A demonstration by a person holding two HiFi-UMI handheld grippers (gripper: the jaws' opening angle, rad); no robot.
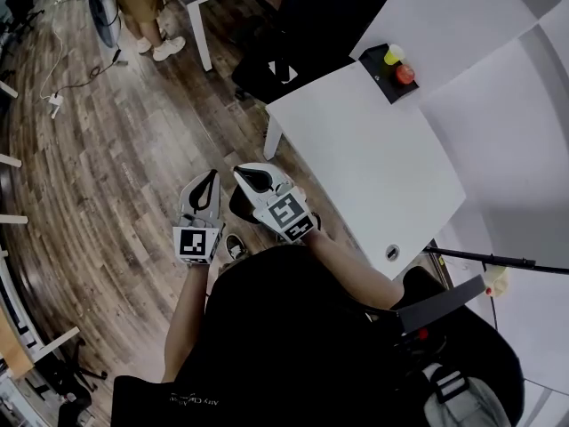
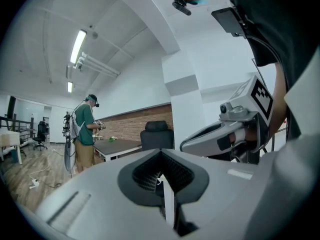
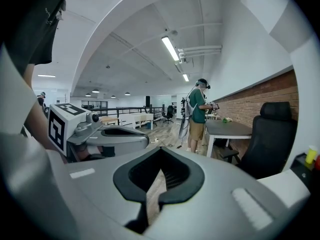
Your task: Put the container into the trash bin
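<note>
Wood floor (image 1: 116, 149) below, white table (image 1: 373, 167) at R w/ small black box (image 1: 391, 76) on it. L gripper (image 1: 210, 179) & R gripper (image 1: 252, 175) side by side over floor, both clenched shut, nothing btwn jaws. Where the container is: can't tell.

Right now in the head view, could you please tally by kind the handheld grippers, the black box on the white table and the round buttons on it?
Grey two-jaw grippers: 2, left gripper, right gripper
Black rectangular box: 1
Round buttons: 2, yellow button, red button
Total: 5
</note>
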